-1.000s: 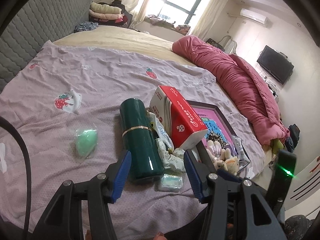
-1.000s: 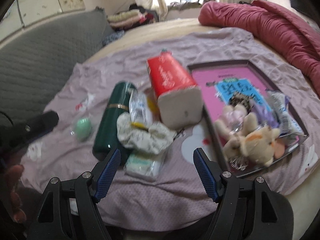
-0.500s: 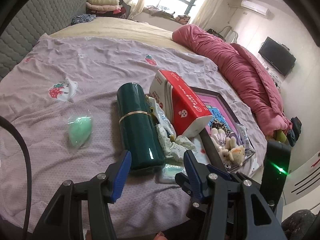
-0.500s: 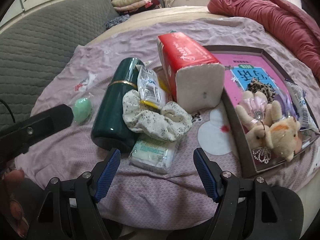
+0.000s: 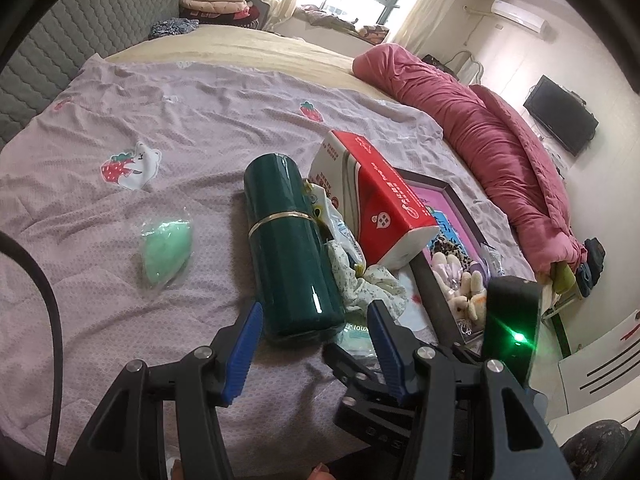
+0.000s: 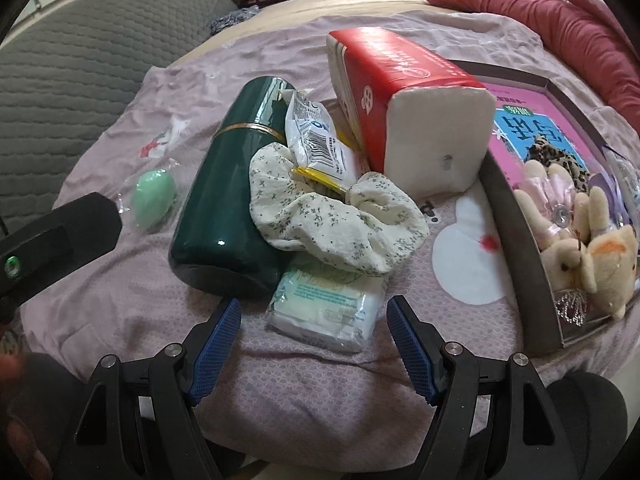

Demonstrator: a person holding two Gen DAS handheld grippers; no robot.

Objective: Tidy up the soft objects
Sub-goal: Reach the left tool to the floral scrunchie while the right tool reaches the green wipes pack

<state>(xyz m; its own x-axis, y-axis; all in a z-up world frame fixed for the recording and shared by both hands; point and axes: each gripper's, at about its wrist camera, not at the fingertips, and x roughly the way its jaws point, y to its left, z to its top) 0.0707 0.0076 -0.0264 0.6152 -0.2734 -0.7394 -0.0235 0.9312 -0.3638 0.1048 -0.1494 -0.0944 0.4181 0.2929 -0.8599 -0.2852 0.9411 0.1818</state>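
A floral fabric scrunchie [image 6: 336, 220] [image 5: 366, 282] lies on the lilac bedsheet, draped over a clear tissue pack [image 6: 326, 306] and against a dark green flask [image 6: 230, 200] [image 5: 290, 246]. A white foil packet [image 6: 320, 144] rests behind it. A red tissue package [image 6: 404, 108] [image 5: 374, 204] stands beside a grey tray [image 6: 516, 248] holding plush toys [image 6: 588, 252] and a leopard item. A wrapped green sponge [image 5: 166, 250] [image 6: 154, 198] lies to the left. My right gripper [image 6: 314, 346] hovers open just in front of the tissue pack. My left gripper [image 5: 316, 340] is open near the flask's base.
A rolled pink duvet [image 5: 496, 136] lies along the bed's far right side. A grey quilted headboard [image 6: 72, 64] rises at the left, and folded clothes [image 5: 214, 0] are stacked at the back. The bed edge runs just under both grippers.
Both grippers have sunk toward the pile; the right one has closed in most, so the scrunchie and tissue pack look larger. Both keep their jaws as wide as before.
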